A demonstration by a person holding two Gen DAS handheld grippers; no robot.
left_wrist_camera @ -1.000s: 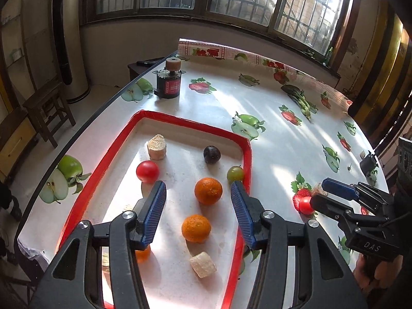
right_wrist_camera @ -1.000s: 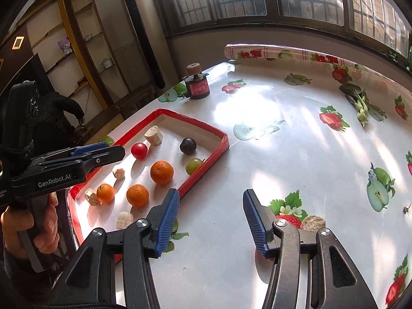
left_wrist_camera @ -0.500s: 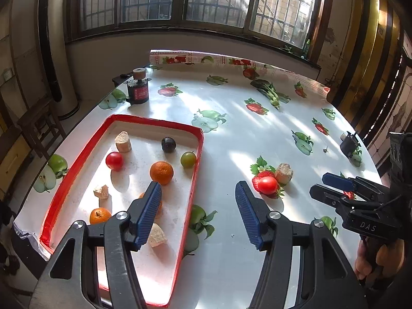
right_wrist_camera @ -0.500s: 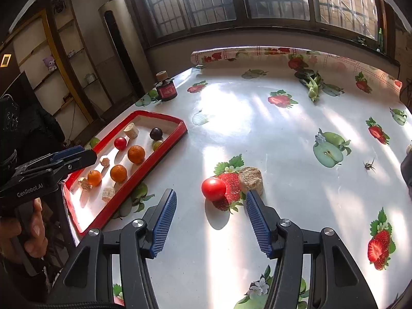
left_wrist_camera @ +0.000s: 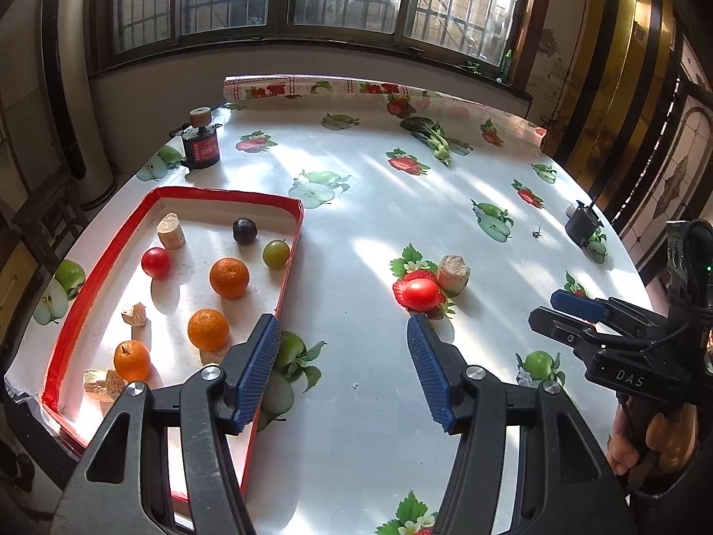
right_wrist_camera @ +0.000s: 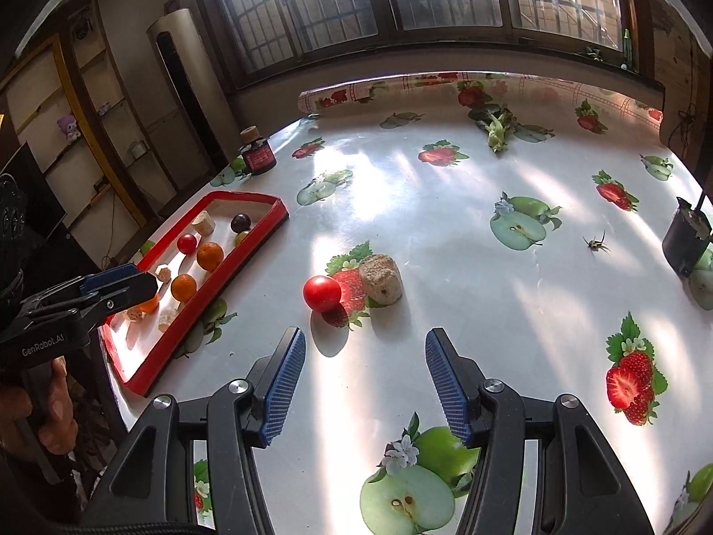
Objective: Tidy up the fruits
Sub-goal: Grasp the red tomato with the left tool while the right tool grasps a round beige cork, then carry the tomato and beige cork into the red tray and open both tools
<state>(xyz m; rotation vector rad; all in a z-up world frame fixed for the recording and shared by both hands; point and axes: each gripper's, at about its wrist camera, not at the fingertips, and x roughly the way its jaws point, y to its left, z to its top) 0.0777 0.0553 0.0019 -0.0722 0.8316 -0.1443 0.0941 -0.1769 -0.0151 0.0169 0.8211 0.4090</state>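
A red tomato [left_wrist_camera: 420, 293] lies loose on the tablecloth beside a beige chunk [left_wrist_camera: 453, 271]; both also show in the right wrist view, tomato [right_wrist_camera: 321, 293] and chunk [right_wrist_camera: 381, 285]. The red-rimmed tray [left_wrist_camera: 292, 240] at the left holds three oranges [left_wrist_camera: 229, 277], a red tomato [left_wrist_camera: 156, 262], a dark plum [left_wrist_camera: 244, 229], a green grape [left_wrist_camera: 276, 253] and beige chunks. My left gripper [left_wrist_camera: 342, 343] is open and empty, over the tray's right rim. My right gripper [right_wrist_camera: 364, 347] is open and empty, just short of the loose tomato.
A dark jar with a cork lid [left_wrist_camera: 201, 145] stands at the table's far left. A small black cup [right_wrist_camera: 686, 240] sits near the right edge. A wasp-like insect [right_wrist_camera: 595, 243] is on the cloth. The rolled cloth edge [left_wrist_camera: 356, 87] runs along the far side.
Both grippers have swung right, away from the tray. The loose tomato and chunk have come into the middle of both views. Both grippers stay open.
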